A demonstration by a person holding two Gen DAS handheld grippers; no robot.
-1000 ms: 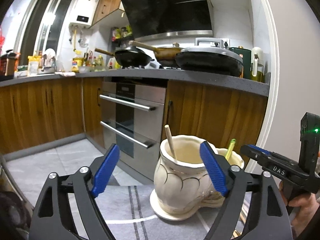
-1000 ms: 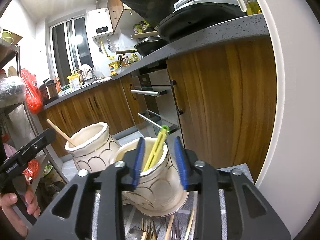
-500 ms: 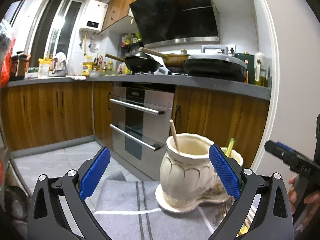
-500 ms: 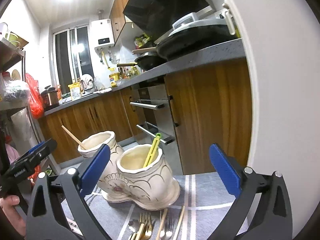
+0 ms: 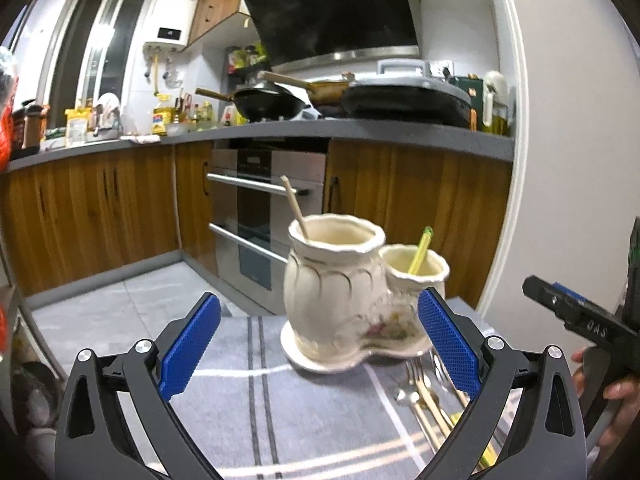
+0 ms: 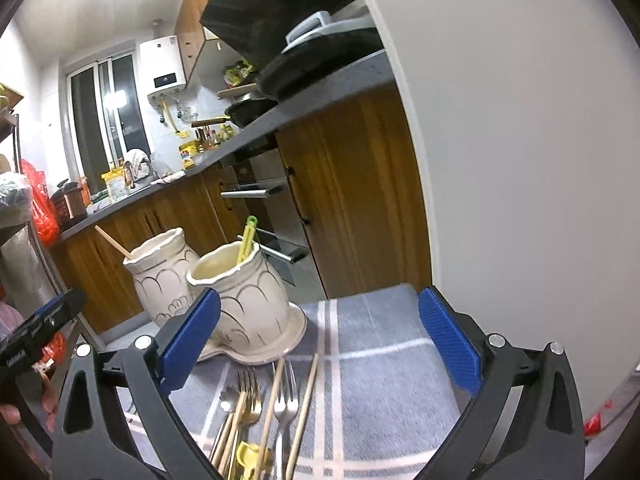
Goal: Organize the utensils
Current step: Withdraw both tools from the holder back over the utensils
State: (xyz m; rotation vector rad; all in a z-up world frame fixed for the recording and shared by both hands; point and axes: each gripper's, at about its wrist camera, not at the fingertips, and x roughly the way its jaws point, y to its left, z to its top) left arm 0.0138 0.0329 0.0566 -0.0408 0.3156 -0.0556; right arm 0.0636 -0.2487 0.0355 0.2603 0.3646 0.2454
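The twin ceramic holder [image 6: 240,300] stands ahead-left of the right gripper [image 6: 320,340], forks and chopsticks [image 6: 276,404] lying loose between its wide, empty jaws; bare striped cloth [image 6: 380,344] runs rightward to the table edge; the left gripper [image 5: 320,340] gapes wide, empty

The double ceramic holder [image 6: 240,304] stands at the far edge of the cloth-covered surface [image 6: 372,344], blocking the way ahead. Forks [image 6: 286,404] and chopsticks [image 6: 306,396] lie just before it. Bare cloth lies open right of them, bounded by the white wall [image 6: 520,160].
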